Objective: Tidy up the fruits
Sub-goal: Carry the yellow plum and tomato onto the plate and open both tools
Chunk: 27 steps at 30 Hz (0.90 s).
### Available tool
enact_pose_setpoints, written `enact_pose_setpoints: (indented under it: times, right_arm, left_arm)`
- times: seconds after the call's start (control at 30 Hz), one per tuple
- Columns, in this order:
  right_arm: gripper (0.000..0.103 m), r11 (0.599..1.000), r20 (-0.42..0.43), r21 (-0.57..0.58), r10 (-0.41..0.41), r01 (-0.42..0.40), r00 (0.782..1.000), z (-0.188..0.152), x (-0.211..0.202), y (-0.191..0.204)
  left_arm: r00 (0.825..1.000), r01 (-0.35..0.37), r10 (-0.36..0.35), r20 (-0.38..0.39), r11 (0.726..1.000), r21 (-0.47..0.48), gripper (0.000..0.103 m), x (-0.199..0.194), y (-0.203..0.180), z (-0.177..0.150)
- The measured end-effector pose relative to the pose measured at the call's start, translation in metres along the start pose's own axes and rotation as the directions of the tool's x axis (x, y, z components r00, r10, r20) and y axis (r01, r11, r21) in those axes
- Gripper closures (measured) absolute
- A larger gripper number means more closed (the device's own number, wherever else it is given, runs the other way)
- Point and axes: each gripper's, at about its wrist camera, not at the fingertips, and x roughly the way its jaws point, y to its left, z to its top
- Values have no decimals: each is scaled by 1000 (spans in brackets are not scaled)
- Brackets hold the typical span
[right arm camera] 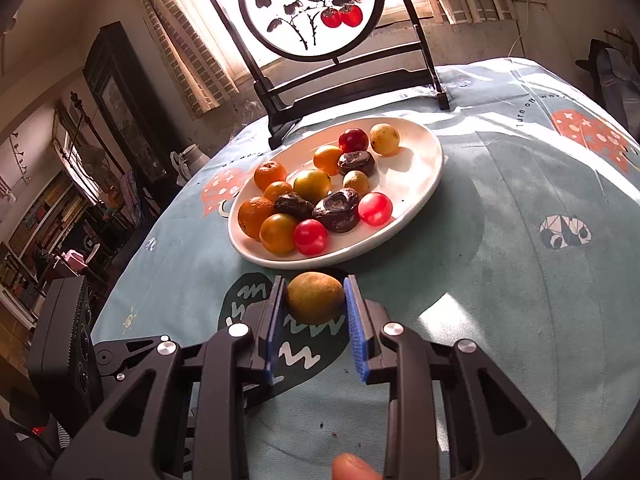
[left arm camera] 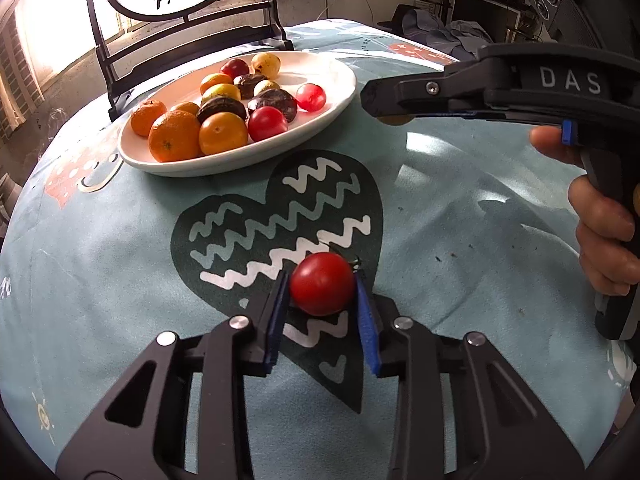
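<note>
Both grippers grip fruit, left gripper a red tomato, right gripper a brown fruit, before the crowded plate.

This is a lived-in home room. A round table with a printed blue tablecloth carries a white plate of fruit and a painted ornamental screen; behind stand a dark cabinet, curtained window and shelves.
</note>
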Motion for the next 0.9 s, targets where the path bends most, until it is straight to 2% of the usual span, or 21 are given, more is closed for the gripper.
enact_pose_setpoints:
  times: [0.47,0.77,0.9]
  right_arm:
    - [73,999,0,-37,-14,14,1000,-3,2,5]
    - [73,996,-12,-51,74,-75,997,-9,1,17]
    - [73,995,56,-86,54,-50,997,4,-3,22]
  left_arm:
    - [1000,6,-6,12,1000,-18,72,-4,2,0]
    - [992,92,-77,97,983,-157,72,-33,31,4]
    - [991,68,-44,125,979,-192,72,-39,49,24]
